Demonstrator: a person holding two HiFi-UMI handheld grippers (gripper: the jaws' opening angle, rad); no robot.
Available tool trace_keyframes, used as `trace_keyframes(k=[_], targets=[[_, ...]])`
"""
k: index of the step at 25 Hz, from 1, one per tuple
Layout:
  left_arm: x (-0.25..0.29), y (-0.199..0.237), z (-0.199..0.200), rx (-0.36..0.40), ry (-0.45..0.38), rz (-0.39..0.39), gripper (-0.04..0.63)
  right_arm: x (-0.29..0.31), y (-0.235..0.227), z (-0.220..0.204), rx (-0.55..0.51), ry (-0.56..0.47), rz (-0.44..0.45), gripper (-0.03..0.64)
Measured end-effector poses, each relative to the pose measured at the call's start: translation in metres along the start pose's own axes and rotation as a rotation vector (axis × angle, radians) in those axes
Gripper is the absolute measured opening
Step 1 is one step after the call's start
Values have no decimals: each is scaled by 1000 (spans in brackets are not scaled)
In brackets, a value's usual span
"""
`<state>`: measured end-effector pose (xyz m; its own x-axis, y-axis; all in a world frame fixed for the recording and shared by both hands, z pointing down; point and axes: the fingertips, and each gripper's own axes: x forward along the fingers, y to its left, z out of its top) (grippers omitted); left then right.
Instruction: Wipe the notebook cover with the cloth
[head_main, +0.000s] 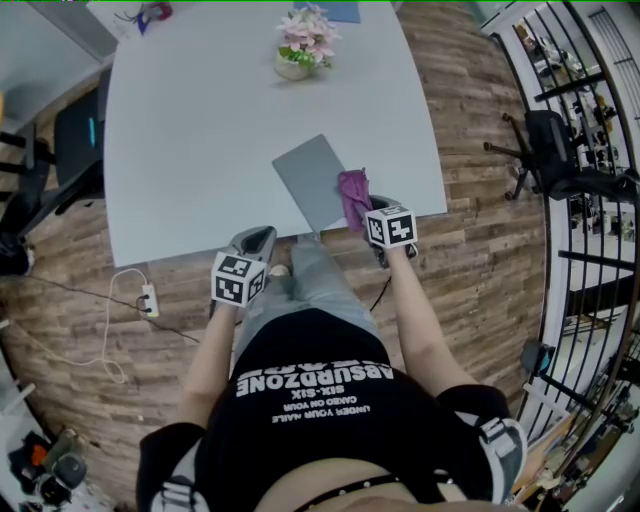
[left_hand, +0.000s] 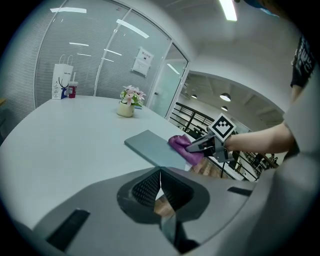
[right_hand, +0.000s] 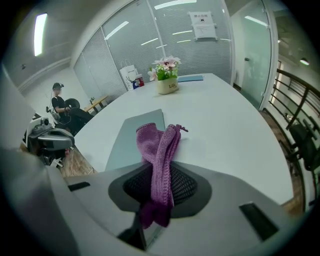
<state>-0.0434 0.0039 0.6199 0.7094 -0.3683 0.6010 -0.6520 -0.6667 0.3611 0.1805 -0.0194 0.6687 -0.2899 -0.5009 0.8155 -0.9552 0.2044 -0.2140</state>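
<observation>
A grey notebook (head_main: 313, 181) lies closed near the front edge of the white table (head_main: 200, 130). My right gripper (head_main: 368, 208) is shut on a purple cloth (head_main: 352, 195), which rests on the notebook's right front corner. In the right gripper view the cloth (right_hand: 159, 150) hangs folded between the jaws over the notebook (right_hand: 136, 137). My left gripper (head_main: 254, 243) is shut and holds nothing, just off the table's front edge. The left gripper view shows the notebook (left_hand: 154, 148), the cloth (left_hand: 182, 146) and the right gripper (left_hand: 196, 146) from the side.
A pot of pink flowers (head_main: 305, 45) stands at the table's far side. A black chair (head_main: 75, 140) sits left of the table and another chair (head_main: 555, 150) to the right by a black railing (head_main: 590, 200). A power strip (head_main: 150, 298) with cable lies on the wood floor.
</observation>
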Motion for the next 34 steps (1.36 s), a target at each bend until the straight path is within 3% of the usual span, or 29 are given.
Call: trace_keyframes(k=[8, 18, 34], targets=[[4, -5, -3, 6, 17, -11, 17, 0, -6, -8, 23, -63, 15, 92], [16, -16, 5, 22, 11, -42, 17, -2, -6, -10, 57, -138, -43, 87], [23, -13, 8, 20, 16, -64, 17, -2, -5, -10, 69, -140, -43, 87]])
